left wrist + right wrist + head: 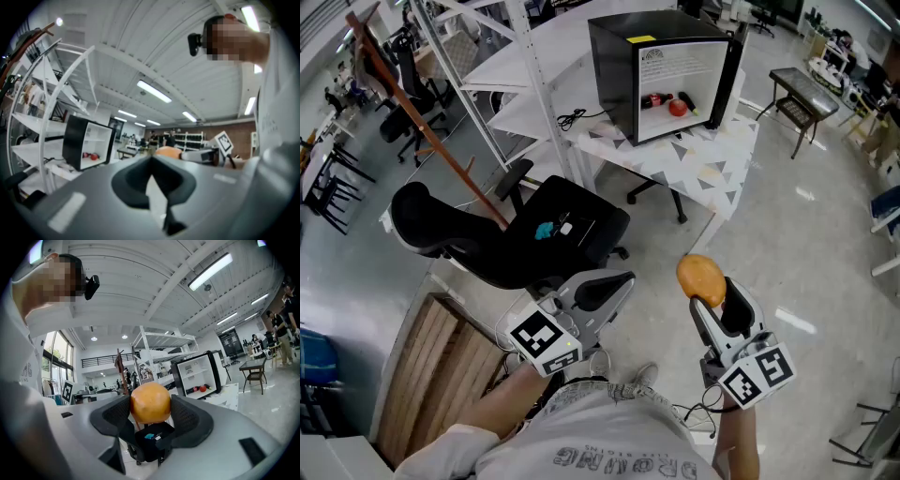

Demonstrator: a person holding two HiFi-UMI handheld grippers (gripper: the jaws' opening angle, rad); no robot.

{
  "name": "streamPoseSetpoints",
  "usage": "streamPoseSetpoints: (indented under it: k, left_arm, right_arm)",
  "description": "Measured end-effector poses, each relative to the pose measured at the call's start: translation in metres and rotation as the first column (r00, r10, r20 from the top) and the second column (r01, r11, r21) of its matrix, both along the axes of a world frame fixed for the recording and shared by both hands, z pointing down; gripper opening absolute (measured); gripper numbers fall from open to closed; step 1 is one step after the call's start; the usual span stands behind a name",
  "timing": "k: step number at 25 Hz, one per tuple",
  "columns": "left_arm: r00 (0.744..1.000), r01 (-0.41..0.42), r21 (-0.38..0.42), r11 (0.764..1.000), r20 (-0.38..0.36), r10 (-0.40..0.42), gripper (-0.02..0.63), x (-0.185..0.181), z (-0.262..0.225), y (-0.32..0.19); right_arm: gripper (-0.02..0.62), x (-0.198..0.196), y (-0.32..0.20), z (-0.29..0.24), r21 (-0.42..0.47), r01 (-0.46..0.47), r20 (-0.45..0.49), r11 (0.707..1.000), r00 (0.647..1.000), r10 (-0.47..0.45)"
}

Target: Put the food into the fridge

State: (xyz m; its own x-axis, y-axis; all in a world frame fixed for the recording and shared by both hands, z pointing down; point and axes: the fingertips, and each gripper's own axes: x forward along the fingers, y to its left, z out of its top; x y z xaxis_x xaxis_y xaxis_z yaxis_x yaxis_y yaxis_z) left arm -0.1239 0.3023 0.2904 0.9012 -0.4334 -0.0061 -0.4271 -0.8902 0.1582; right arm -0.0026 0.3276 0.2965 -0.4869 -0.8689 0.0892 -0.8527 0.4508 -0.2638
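Note:
An orange round bread-like food [701, 277] [150, 402] sits between the pads of my right gripper [712, 291] [150, 404], which is shut on it low in the right of the head view. My left gripper [605, 286] [151, 173] has its jaws together with nothing between them, near my body. The small black fridge [661, 70] [199, 373] [86, 140] stands on a white patterned table [712, 164] ahead, door open, with red items [677, 106] on its lower floor. The held food [168, 151] also shows beyond the left gripper.
A black office chair [534, 234] with a small blue object [545, 230] on its seat stands between me and the table. White shelving [502, 75] is at the left. A dark side table [802, 94] stands at the right. A wooden panel [441, 366] lies at lower left.

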Motion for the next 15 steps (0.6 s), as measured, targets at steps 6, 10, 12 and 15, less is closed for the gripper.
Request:
streamPoseSetpoints:
  k: [6, 10, 12, 15]
  left_arm:
    - [1.000, -0.003, -0.001, 1.000, 0.001, 0.003, 0.006, 0.007, 0.002, 0.001]
    - [1.000, -0.003, -0.006, 1.000, 0.008, 0.003, 0.006, 0.011, 0.004, 0.002]
    - [1.000, -0.001, -0.007, 1.000, 0.010, 0.002, 0.006, 0.014, 0.006, 0.002]
    - [1.000, -0.001, -0.010, 1.000, 0.013, 0.001, 0.006, 0.020, 0.006, 0.003]
  right_arm:
    - [0.273, 0.006, 0.000, 0.001, -0.003, -0.005, 0.025, 1.000, 1.000, 0.005]
    - [0.273, 0.009, 0.001, 0.002, -0.001, 0.002, 0.029, 1.000, 1.000, -0.002]
    - [0.273, 0.011, 0.002, 0.004, -0.002, 0.005, 0.032, 1.000, 0.999, -0.005]
    - [0.273, 0.018, 0.002, 0.005, -0.005, 0.008, 0.038, 1.000, 0.999, -0.008]
